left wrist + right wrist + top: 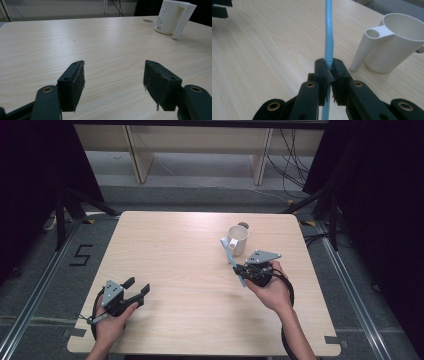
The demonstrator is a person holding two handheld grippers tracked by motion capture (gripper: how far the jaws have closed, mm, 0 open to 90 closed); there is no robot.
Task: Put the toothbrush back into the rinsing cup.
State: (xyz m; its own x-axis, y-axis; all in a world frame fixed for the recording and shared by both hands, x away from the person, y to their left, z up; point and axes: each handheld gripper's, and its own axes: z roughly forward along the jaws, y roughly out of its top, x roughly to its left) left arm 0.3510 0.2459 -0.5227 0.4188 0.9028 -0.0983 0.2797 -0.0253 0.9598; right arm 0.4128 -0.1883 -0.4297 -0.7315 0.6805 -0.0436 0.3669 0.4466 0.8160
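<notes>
**Grippers at the wooden table: one spread, one clamped on a blue stick**

Left gripper (136, 290) is seen resting low at the near left of the pale wood-grain table (180, 260), its two black jaws spread wide with nothing between them. In the left gripper view, the flat rectangular pads (75, 85) are shown faced with a rough, fibrous dark lining, frayed at the edges, over bare laminate with fine straight grain. A grey three-cornered plate is carried on top of the gripper body, and a black cable is looped beside the hand.

Toward the right, the right gripper (240, 268) is held above the table, its jaws clenched on a thin light-blue stick (329, 37). The stick is slim, smooth and plastic-looking, and it is pinched between the pads partway along its length, with its upper end reaching toward the mug and its lower end sticking out below the jaws.

Just beyond, a cream-white mug (238, 240) is stood upright on the table, cylindrical and matte, with a hollow tubular handle slanting down its side. The mug is near the stick's far end; contact cannot be told.
</notes>
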